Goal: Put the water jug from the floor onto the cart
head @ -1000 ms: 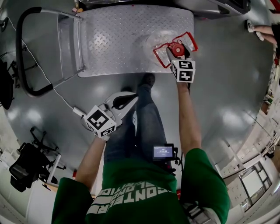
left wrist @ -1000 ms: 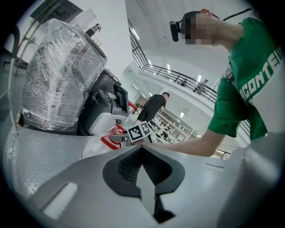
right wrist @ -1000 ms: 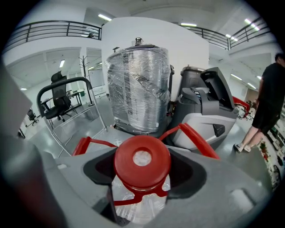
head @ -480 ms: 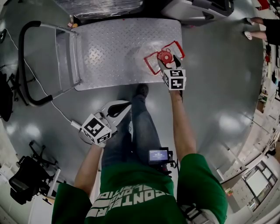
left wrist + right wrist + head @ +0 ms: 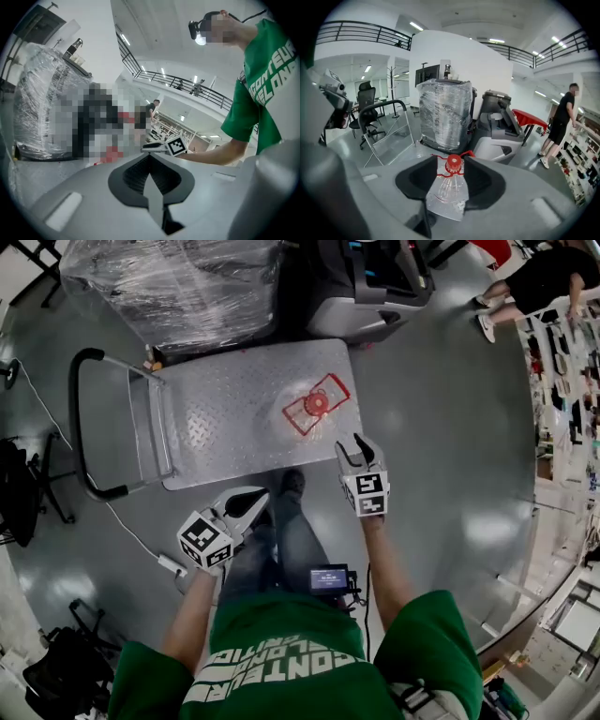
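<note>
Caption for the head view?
Water jug with red cap stands on the cart; right hand-held gripper, empty, jaws just closing partway, hangs clear of it.

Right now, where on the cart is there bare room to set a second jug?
The cart deck is bare from the handle end across to the jug, which stands near the right end; only a narrow strip is left past it. Behind the cart it is crowded: the wrapped load and a grey machine sit close to the far edge.
</note>
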`<state>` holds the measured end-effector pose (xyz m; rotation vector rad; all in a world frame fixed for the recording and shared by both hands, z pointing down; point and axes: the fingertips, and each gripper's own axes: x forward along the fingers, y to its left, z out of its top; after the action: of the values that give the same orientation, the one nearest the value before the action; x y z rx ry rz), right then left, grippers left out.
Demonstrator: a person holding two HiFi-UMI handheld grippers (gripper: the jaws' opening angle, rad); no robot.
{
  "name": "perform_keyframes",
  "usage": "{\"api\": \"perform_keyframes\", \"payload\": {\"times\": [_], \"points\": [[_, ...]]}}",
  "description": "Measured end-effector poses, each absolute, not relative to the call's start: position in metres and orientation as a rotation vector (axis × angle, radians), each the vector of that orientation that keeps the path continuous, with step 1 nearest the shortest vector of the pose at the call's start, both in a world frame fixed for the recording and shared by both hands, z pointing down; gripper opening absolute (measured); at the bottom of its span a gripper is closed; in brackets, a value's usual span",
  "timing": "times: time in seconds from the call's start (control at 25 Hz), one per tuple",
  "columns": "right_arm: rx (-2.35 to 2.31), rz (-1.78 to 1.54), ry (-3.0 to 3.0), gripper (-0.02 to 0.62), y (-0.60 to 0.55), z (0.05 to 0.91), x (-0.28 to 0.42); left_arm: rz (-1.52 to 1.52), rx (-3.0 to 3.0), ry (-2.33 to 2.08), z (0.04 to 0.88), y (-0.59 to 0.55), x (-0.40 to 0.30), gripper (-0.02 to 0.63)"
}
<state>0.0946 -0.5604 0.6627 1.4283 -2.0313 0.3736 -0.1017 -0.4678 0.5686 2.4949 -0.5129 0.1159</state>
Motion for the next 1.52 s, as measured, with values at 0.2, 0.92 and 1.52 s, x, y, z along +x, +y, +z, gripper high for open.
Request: {"api": "perform_keyframes", "payload": {"times": [0.2, 0.92, 1.52], "points": [[1.489, 0.276, -2.024, -0.011, -0.513, 0.595, 0.098, 0.131, 2.538, -0.491, 0.546, -0.448, -0.115, 0.008], [1.517, 0.188, -2.025, -0.009, -0.38, 0.487, 0.082, 0.091, 2.587, -0.496, 0.491, -0.39, -0.143, 0.008], [1.444, 0.231, -2.085, -0.008, -0.357, 0.488, 0.096, 0.087, 2.599, -0.499, 0.481, -0.369, -0.111, 0.008]]}}
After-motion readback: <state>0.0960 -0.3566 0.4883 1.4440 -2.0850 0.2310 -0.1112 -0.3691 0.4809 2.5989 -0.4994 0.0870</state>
